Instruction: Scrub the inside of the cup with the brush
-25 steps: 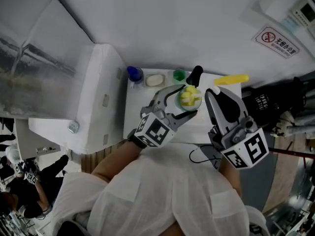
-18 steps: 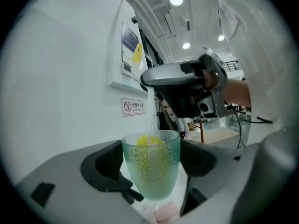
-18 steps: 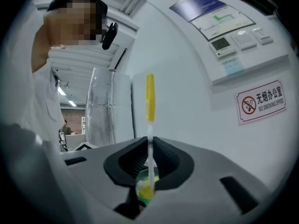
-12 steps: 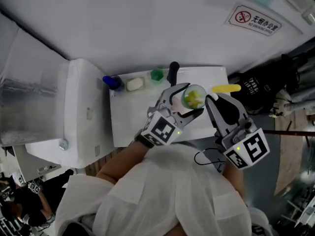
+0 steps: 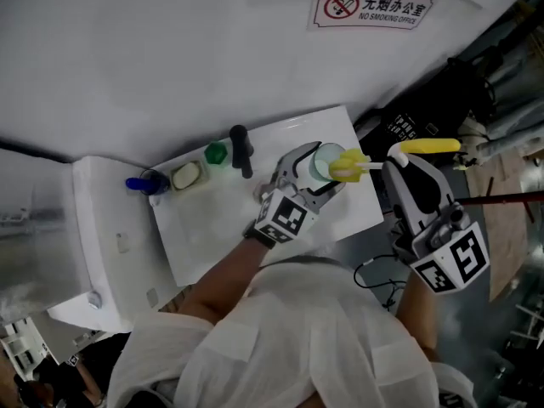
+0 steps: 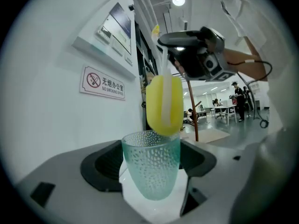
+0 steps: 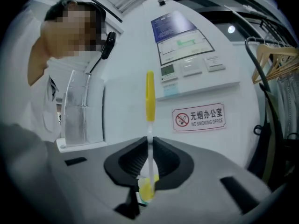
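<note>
A teal dimpled glass cup (image 6: 152,169) stands upright between the jaws of my left gripper (image 6: 152,174), which is shut on it above the white table (image 5: 255,223). In the head view the cup (image 5: 325,160) sits in the left gripper (image 5: 316,177). The brush's yellow sponge head (image 6: 163,104) hangs at the cup's rim, only its lower end inside. My right gripper (image 5: 396,165) is shut on the brush's white stem (image 7: 149,143), with the yellow handle (image 7: 149,94) sticking up past the jaws of the right gripper (image 7: 149,164).
At the table's back left edge stand a blue cup (image 5: 144,183), a pale soap bar (image 5: 187,175), a green object (image 5: 216,153) and a black cylinder (image 5: 242,151). A white cabinet (image 5: 110,236) adjoins the table's left. A no-smoking sign (image 5: 374,7) hangs on the wall behind.
The brush head has come up from deep inside the cup to its rim. Both grippers and the cup have shifted right as the head view swung.
</note>
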### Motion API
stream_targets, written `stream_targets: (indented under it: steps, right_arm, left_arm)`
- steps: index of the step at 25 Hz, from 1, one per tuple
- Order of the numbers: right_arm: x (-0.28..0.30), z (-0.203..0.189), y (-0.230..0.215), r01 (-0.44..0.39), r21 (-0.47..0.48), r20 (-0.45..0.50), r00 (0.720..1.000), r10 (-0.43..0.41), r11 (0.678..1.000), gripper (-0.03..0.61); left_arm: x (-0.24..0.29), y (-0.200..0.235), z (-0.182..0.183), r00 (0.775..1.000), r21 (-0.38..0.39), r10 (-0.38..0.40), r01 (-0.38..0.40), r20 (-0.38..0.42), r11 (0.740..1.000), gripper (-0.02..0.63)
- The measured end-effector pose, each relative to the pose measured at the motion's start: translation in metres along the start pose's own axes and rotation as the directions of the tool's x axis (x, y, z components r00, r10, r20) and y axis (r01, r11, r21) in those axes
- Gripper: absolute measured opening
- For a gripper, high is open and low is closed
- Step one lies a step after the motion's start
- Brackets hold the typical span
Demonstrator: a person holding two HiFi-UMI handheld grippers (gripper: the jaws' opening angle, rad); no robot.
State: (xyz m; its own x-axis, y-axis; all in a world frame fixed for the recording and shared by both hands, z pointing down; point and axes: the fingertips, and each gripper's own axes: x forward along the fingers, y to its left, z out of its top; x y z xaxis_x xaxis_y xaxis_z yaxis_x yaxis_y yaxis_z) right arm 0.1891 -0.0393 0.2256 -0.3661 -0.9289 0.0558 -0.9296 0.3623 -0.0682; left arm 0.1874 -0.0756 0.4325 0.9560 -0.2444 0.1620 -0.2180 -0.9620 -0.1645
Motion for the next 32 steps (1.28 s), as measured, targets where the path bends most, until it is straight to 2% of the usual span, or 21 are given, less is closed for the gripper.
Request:
stream_targets:
  steps: [5, 10, 16, 24, 28, 32]
  right_arm:
    - [-0.016, 0.004, -0.05, 0.09, -0.005, 0.024, 0.996, -0.09, 0.996, 0.036]
    - [-0.023, -0.014, -0.083, 0.143, 0.011, -0.006, 0.99, -0.142, 0.99, 0.036]
    - [-0.022, -0.047, -0.1, 0.157, 0.048, -0.076, 0.985, -0.153, 0.986, 0.037]
    - [-0.019, -0.067, -0.115, 0.156, 0.073, -0.108, 0.983, -0.148, 0.985, 0.037]
    - [-0.013, -0.072, -0.115, 0.137, 0.088, -0.108, 0.986, -0.128, 0.987, 0.037]
    - [-0.008, -0.07, -0.112, 0.114, 0.094, -0.098, 0.99, -0.105, 0.989, 0.037]
  left_arm:
    - [0.05, 0.017, -0.034, 0.999, -0.005, 0.038, -0.038, -0.018, 0.999, 0.364]
    - [0.089, 0.041, -0.066, 0.994, -0.032, 0.106, -0.107, -0.024, 0.994, 0.364]
    - [0.13, 0.071, -0.115, 0.974, -0.072, 0.201, -0.209, -0.105, 0.975, 0.364]
    - [0.149, 0.088, -0.148, 0.963, -0.089, 0.224, -0.239, -0.153, 0.967, 0.364]
    - [0.149, 0.083, -0.156, 0.967, -0.175, 0.189, -0.218, -0.169, 0.96, 0.373]
    - [0.136, 0.084, -0.148, 0.957, -0.245, 0.228, -0.268, -0.18, 0.932, 0.38]
